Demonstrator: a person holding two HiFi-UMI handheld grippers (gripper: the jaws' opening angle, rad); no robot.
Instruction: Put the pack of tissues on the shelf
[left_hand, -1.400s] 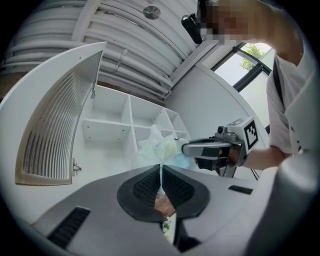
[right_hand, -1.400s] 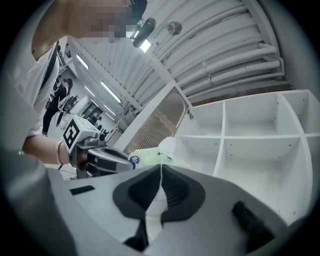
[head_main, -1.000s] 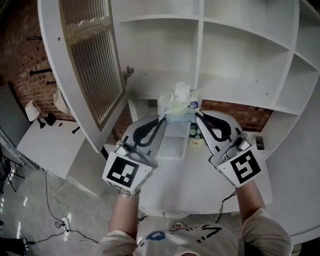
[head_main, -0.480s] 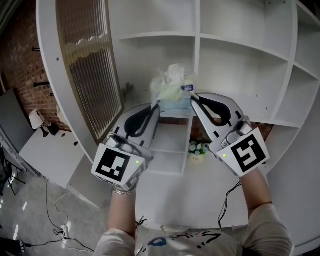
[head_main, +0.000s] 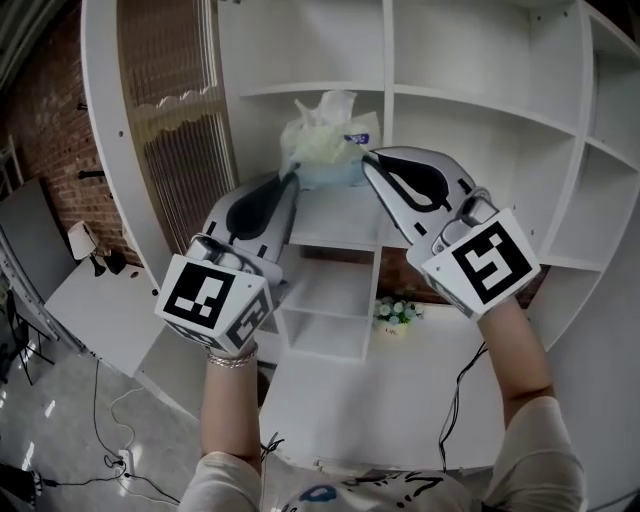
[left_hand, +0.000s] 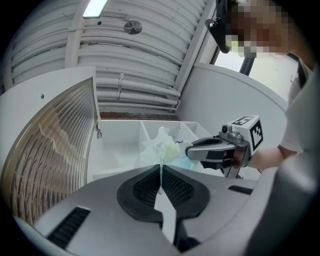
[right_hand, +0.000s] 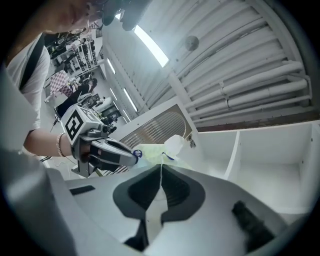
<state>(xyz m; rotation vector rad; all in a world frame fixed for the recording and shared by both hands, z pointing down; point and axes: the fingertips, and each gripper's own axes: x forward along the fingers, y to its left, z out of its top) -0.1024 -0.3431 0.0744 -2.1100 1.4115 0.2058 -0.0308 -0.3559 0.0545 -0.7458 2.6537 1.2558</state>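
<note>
A person's two hands reach up from the bottom of the head view, each with a hand-held gripper, and the pack of tissues (head_main: 322, 142) hangs between the two tips in the upper middle of the frame. The left hand-held gripper (head_main: 289, 181) comes in from the lower left and meets the pack at its lower left edge. Its own view shows the jaws pressed together, with only a thin strip of the pack's pale wrapper nipped between them. The right hand-held gripper (head_main: 367, 159) comes in from the lower right and meets the pack's right side. Its jaws are likewise closed tight on a thin fold of the wrapper. The pack is pale green and blue, with loose crumpled white film standing up from its top. It is held in the air in front of the white shelf unit (head_main: 480, 110), before the opening left of the central upright and above a shelf board (head_main: 330, 215); it rests on no board that can be seen. At the left of the frame the unit's door (head_main: 170, 150), with ribbed glass, stands open. Below the shelves lies a white worktop (head_main: 380, 390), with a small bunch of flowers (head_main: 397, 310) near its back edge. A brick wall (head_main: 40, 130) shows at the far left, and cables (head_main: 110, 420) trail on the floor at lower left.
</note>
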